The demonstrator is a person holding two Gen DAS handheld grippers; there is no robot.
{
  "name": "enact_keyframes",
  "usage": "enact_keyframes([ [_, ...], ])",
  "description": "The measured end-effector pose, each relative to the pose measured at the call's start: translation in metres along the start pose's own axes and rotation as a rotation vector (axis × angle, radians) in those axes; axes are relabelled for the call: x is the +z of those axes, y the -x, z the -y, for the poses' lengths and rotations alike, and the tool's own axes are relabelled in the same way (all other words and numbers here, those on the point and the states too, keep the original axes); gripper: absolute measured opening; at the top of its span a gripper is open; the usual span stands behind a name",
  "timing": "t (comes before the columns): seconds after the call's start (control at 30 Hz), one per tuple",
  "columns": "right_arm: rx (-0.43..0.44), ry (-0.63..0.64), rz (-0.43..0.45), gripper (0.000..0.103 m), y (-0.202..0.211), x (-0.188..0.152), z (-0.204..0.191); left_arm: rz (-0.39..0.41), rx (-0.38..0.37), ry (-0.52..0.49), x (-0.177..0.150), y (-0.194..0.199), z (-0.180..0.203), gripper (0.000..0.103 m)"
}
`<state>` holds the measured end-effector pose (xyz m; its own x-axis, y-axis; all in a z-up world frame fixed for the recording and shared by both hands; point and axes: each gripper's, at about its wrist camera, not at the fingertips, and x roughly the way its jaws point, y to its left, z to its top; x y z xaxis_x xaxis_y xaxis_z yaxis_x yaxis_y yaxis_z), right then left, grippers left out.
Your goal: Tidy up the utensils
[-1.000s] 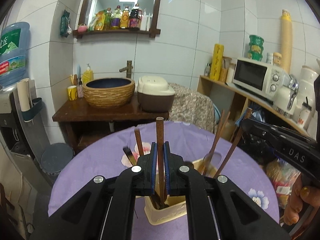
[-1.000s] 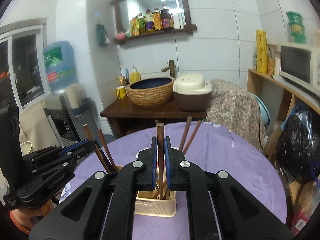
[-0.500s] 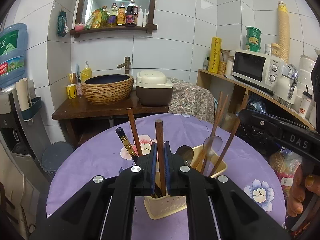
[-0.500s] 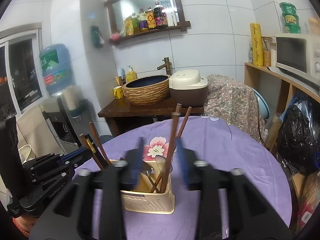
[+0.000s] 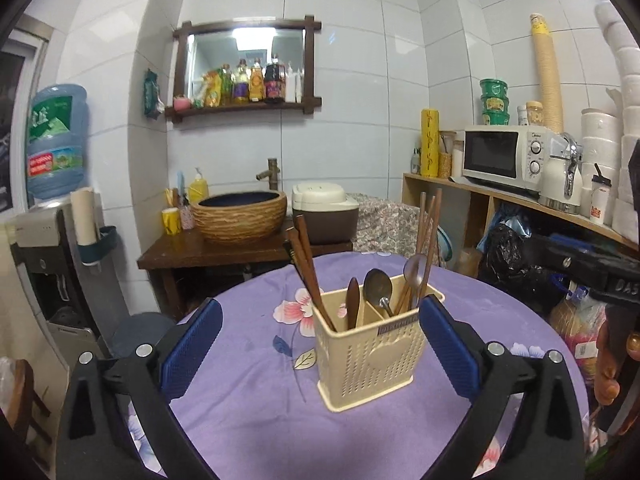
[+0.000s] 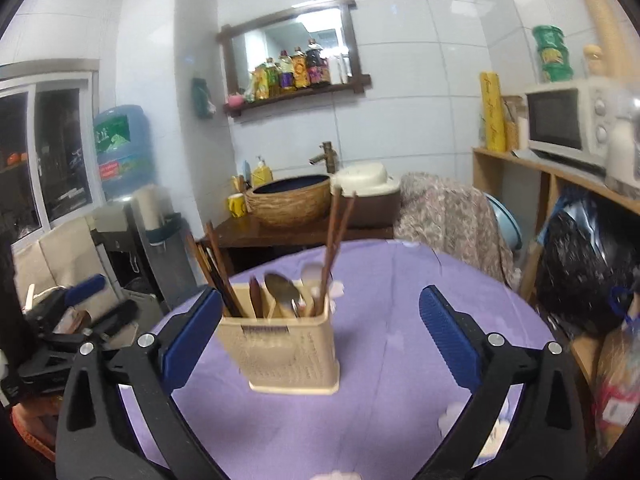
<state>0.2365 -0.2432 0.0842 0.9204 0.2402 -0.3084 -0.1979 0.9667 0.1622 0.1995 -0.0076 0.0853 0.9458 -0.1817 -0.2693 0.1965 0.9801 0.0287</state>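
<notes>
A cream perforated utensil holder stands on the round purple-clothed table. Dark wooden chopsticks lean out of its left compartment. A brown wooden spoon and metal spoons stand in the middle, and more chopsticks rise at its right. My left gripper is open, pulled back, its blue pads on either side of the holder with nothing held. In the right wrist view the same holder appears left of centre, and my right gripper is open and holds nothing.
A person's hand holds the other gripper at the right edge of the left wrist view. A dark wooden washstand with a woven basin and a rice cooker stands behind the table. A shelf with a microwave runs along the right.
Both grippers were shut on upright chopsticks over the holder. Both have let go, opened wide and drawn back; the chopsticks now stand in the holder.
</notes>
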Motion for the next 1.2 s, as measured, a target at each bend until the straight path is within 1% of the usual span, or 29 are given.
enact_keyframes([
  [0.03, 0.004, 0.010, 0.031, 0.097, 0.009, -0.013, -0.001, 0.031, 0.023, -0.020, -0.011, 0.014, 0.003, 0.098],
  [0.07, 0.006, 0.028, 0.044, 0.097, 0.016, -0.024, -0.003, 0.055, 0.043, -0.036, -0.018, 0.022, 0.006, 0.098],
  [0.1, 0.012, 0.071, 0.029, 0.097, 0.023, -0.038, -0.009, 0.078, 0.069, -0.052, -0.027, 0.032, 0.010, 0.098],
  [0.13, 0.024, 0.118, -0.013, 0.097, 0.028, -0.053, -0.016, 0.086, 0.079, -0.059, -0.034, 0.039, 0.013, 0.098],
  [0.17, 0.034, 0.144, -0.045, 0.097, 0.034, -0.067, -0.021, 0.090, 0.083, -0.065, -0.044, 0.049, 0.016, 0.098],
  [0.2, 0.032, 0.142, -0.048, 0.097, 0.040, -0.078, -0.024, 0.094, 0.088, -0.066, -0.054, 0.059, 0.019, 0.098],
  [0.3, -0.007, 0.122, -0.057, 0.097, 0.062, -0.110, -0.031, 0.103, 0.108, -0.035, -0.073, 0.081, 0.021, 0.098],
  [0.33, -0.016, 0.103, -0.068, 0.097, 0.068, -0.119, -0.032, 0.094, 0.118, 0.003, -0.083, 0.091, 0.020, 0.098],
  [0.37, -0.018, 0.075, -0.092, 0.097, 0.075, -0.129, -0.033, 0.086, 0.107, 0.036, -0.088, 0.097, 0.018, 0.098],
  [0.4, -0.012, 0.061, -0.095, 0.097, 0.079, -0.134, -0.034, 0.071, 0.077, 0.081, -0.095, 0.105, 0.014, 0.098],
  [0.47, -0.014, 0.043, -0.074, 0.097, 0.095, -0.147, -0.039, 0.058, 0.048, 0.135, -0.106, 0.115, 0.010, 0.098],
  [0.5, -0.019, 0.054, -0.058, 0.097, 0.105, -0.154, -0.043, 0.059, 0.058, 0.138, -0.111, 0.121, 0.010, 0.098],
  [0.6, -0.072, 0.106, -0.012, 0.097, 0.131, -0.171, -0.057, 0.085, 0.101, 0.093, -0.122, 0.140, 0.016, 0.098],
  [0.7, -0.101, 0.119, 0.018, 0.097, 0.154, -0.181, -0.062, 0.102, 0.131, 0.054, -0.126, 0.155, 0.022, 0.098],
  [0.77, -0.113, 0.113, 0.032, 0.097, 0.167, -0.185, -0.063, 0.107, 0.153, 0.064, -0.131, 0.165, 0.022, 0.098],
  [0.83, -0.122, 0.112, 0.042, 0.097, 0.178, -0.188, -0.065, 0.095, 0.168, 0.086, -0.136, 0.171, 0.022, 0.098],
  [0.9, -0.111, 0.112, 0.048, 0.097, 0.185, -0.189, -0.068, 0.077, 0.137, 0.099, -0.139, 0.175, 0.022, 0.098],
  [1.0, -0.094, 0.113, 0.063, 0.097, 0.192, -0.188, -0.073, 0.093, 0.157, 0.083, -0.141, 0.182, 0.026, 0.098],
  [1.2, -0.095, 0.109, 0.096, 0.097, 0.197, -0.183, -0.073, 0.105, 0.156, 0.061, -0.145, 0.187, 0.029, 0.098],
])
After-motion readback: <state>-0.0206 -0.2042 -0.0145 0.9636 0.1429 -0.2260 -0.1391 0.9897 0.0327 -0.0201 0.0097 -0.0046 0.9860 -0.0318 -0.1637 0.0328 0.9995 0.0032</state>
